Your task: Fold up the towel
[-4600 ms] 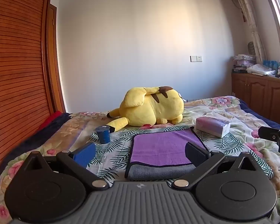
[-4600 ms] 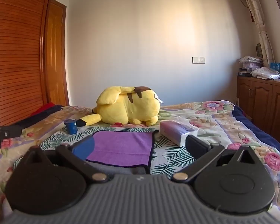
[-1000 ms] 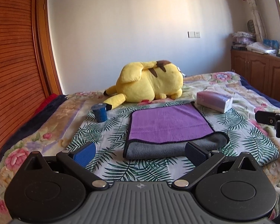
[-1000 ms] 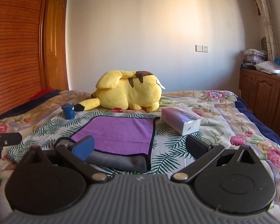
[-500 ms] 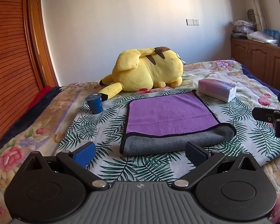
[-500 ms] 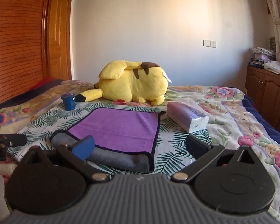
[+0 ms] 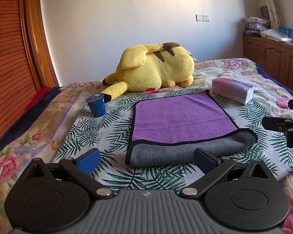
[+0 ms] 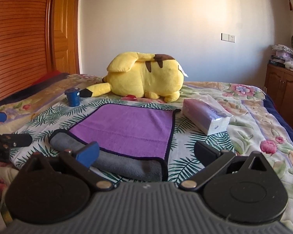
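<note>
A purple towel (image 7: 177,115) with a black hem lies flat on the bed, its near edge turned over so the grey underside (image 7: 185,152) shows. It also shows in the right wrist view (image 8: 127,128). My left gripper (image 7: 146,160) is open and empty, just in front of the towel's near left corner. My right gripper (image 8: 146,150) is open and empty, in front of the towel's near right corner, its left finger (image 8: 87,153) over the grey fold. The right gripper's fingers show at the right edge of the left wrist view (image 7: 279,125).
A yellow plush toy (image 7: 156,68) lies behind the towel. A blue cup (image 7: 96,105) stands to its left, a tissue pack (image 7: 232,90) to its right. The bed has a leaf-print sheet (image 7: 91,134). A wooden wardrobe (image 7: 7,58) is left, cabinets (image 7: 273,58) right.
Both grippers have moved forward and lower toward the towel's near edge, which now looms larger. Both stay open. The towel has not moved.
</note>
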A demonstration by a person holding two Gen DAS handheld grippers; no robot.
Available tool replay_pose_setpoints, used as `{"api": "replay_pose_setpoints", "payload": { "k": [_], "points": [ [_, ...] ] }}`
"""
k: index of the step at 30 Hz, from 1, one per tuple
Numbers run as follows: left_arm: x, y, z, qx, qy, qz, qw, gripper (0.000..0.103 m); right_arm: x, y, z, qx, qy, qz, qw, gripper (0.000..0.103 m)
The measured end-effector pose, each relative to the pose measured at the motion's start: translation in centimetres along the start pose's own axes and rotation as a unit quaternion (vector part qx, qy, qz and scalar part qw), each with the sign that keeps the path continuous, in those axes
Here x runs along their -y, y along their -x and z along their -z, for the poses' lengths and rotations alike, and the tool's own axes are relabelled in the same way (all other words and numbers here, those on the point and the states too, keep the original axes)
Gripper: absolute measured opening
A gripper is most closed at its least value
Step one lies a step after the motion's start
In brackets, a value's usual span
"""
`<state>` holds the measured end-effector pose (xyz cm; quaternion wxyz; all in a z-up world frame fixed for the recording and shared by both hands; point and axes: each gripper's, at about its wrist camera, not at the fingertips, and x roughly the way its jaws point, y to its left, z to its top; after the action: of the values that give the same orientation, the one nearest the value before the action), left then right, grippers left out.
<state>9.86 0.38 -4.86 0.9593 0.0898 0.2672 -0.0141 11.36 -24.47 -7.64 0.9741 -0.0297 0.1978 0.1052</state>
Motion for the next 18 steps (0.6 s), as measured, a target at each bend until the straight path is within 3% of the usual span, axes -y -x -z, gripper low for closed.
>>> {"api": "replay_pose_setpoints", "payload": {
  "k": [18],
  "points": [
    [-2.3, -5.4, -0.4, -0.024, 0.012, -0.002, 0.9996, 0.103, 0.6, -4.4, -0.4, -0.038, -0.008, -0.010, 0.999, 0.103]
  ]
}}
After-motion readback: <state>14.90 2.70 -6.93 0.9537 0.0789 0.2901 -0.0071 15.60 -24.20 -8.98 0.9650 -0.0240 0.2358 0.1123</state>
